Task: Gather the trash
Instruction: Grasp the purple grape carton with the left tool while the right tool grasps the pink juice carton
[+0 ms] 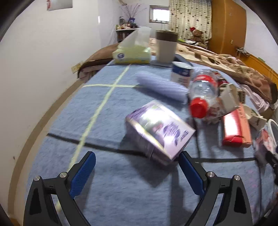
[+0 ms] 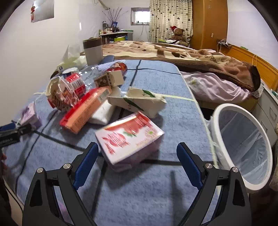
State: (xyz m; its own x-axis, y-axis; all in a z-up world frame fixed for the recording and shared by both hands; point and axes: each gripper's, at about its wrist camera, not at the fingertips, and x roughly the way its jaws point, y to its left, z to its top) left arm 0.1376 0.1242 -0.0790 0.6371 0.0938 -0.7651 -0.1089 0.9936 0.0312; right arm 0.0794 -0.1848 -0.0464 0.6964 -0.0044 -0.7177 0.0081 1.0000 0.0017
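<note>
Both going in at once, looks like. Left tool spread wide, holding nothing, purple box just ahead, skewed toward its right finger. Right tool wide apart too, empty, strawberry box dead ahead on the tabletop, white bin just off to the right.

Daylight from the far window lights both fisheye views evenly, soft shadows fall toward the camera, glare whitens the purple carton, motion blur smears the strawberry carton, and dark vignetting curves the corners.
</note>
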